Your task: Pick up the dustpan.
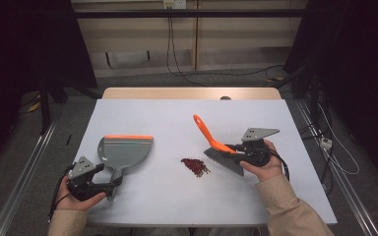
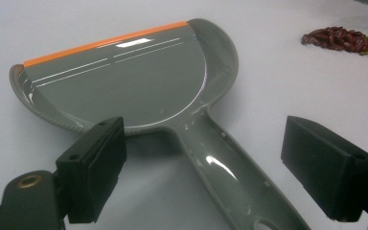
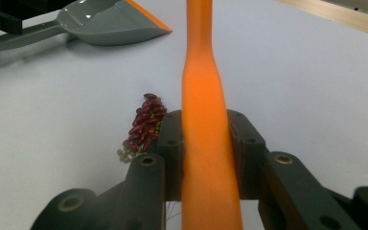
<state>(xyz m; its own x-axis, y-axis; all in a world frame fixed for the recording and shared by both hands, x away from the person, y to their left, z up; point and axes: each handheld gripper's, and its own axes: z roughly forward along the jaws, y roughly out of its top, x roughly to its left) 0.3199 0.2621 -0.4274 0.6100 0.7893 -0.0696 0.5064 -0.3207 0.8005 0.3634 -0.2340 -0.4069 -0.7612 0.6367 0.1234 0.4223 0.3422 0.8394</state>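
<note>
Grey plastic formed the one dustpan (image 1: 123,152), which lay flat on the white table (image 1: 152,113) at the near left, its orange lip pointing far and its long handle running back toward the person. That handle ran lengthwise between the spread jaws of the left gripper (image 2: 203,165), whose pads stood clear of it on both sides, so the grip turned on closing across the handle's width; the left hand (image 1: 76,196) was plainly the nearer one. To the right, the right gripper (image 3: 206,153) pinched the orange handle of the one brush (image 1: 216,147), its bristles resting on the table and the handle slanting up toward the far left. Between pan and brush, just left of the bristles, sat one small heap of red beans (image 1: 195,166) with a few greenish ones mixed in, well apart from the pan's lip.
</note>
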